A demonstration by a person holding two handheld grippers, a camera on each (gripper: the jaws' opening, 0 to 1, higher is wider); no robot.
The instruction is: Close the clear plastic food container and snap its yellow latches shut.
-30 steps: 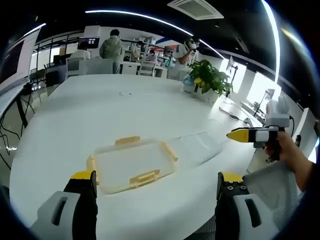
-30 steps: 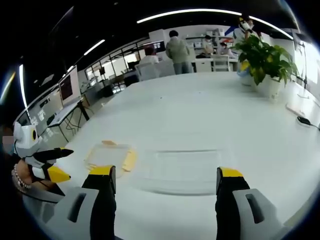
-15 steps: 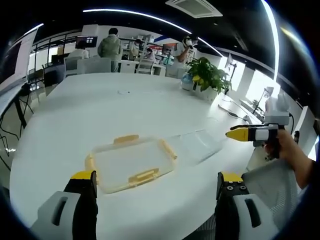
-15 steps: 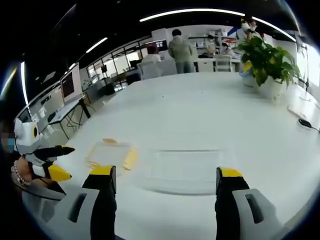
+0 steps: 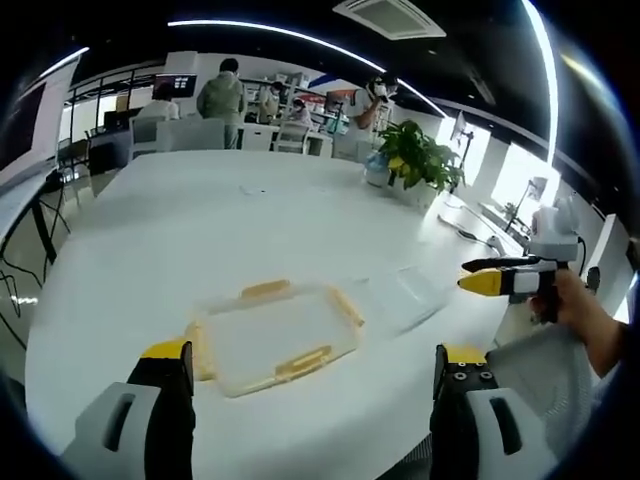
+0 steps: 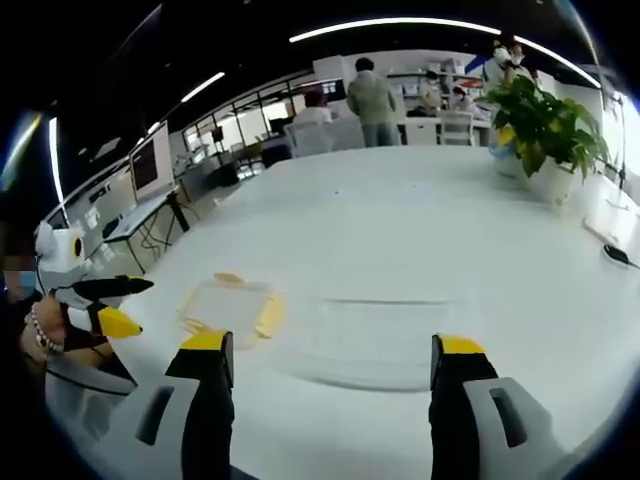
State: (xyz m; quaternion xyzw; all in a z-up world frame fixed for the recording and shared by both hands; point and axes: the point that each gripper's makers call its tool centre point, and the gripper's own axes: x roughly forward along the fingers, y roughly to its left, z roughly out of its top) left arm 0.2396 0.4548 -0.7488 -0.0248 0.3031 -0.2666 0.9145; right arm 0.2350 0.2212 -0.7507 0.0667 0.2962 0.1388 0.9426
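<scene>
Now the lid [image 5: 272,338] with yellow latches [image 5: 304,362] is lying flat on the white table [image 5: 150,230], and the clear container [image 6: 368,330] is lying just beside it, not touching. In the left gripper view, the left gripper [image 5: 314,372] is hovering near the lid with jaws standing wide apart, gripping nothing. In the right gripper view, the right gripper [image 6: 333,358] is hovering near the container, jaws also wide, holding nothing. A potted plant [image 6: 543,130] is standing well apart.
</scene>
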